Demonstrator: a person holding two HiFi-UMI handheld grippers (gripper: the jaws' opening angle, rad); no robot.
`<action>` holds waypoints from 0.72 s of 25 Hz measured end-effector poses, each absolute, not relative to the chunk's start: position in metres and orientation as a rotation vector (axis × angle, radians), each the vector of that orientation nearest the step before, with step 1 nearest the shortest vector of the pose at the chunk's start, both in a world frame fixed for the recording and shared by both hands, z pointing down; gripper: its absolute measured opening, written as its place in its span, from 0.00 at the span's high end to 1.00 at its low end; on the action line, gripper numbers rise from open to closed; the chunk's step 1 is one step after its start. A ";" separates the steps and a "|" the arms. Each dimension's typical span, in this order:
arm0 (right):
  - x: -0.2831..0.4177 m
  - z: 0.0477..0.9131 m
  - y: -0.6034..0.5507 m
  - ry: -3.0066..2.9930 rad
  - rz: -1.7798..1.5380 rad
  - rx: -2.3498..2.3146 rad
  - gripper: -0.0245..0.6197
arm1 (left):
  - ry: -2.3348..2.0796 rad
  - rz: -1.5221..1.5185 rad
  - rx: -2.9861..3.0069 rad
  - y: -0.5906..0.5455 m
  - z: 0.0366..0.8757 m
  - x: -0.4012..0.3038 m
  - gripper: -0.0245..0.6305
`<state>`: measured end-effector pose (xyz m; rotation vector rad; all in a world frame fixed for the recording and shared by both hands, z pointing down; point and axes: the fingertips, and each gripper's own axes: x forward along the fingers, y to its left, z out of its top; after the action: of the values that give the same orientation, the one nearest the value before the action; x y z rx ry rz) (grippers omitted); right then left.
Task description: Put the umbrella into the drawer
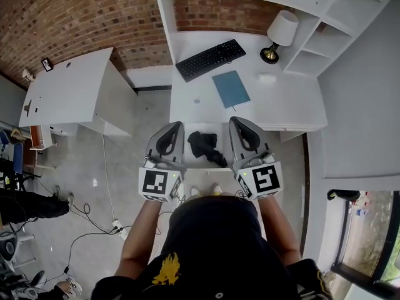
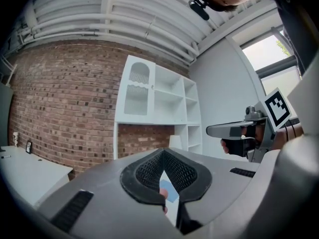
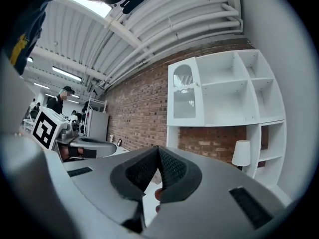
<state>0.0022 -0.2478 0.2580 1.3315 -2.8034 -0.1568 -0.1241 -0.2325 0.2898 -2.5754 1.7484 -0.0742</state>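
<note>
In the head view a black folded umbrella lies on a white surface just in front of the white desk, seemingly the pulled-out drawer. Both grippers are held level above it and clear of it. My left gripper is to the umbrella's left and my right gripper to its right. In the left gripper view my left gripper has its tips together with nothing held, and my right gripper shows off to the side. The right gripper view shows my right gripper shut and empty.
On the desk are a black keyboard, a blue notebook and a lamp. A white shelf unit stands at the right and a white table at the left. Cables trail over the floor.
</note>
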 end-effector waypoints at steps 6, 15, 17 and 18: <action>0.014 0.250 -0.238 -2.797 -0.144 1.407 0.96 | 1.698 -0.043 -2.597 -0.226 0.283 -0.120 0.94; 0.031 0.243 -0.229 -2.738 -0.142 1.477 0.96 | 1.649 -0.030 -2.633 -0.222 0.274 -0.111 0.94; 0.030 0.240 -0.227 -2.737 -0.151 1.477 0.96 | 1.637 -0.037 -2.638 -0.220 0.276 -0.111 0.94; 0.030 0.240 -0.226 -2.737 -0.157 1.476 0.96 | 1.633 -0.042 -2.639 -0.219 0.276 -0.111 0.94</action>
<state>0.0302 -0.2259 0.2396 1.4756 -2.7367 -0.1566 -0.1111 -0.2195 0.2765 -2.6391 1.6331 -0.0422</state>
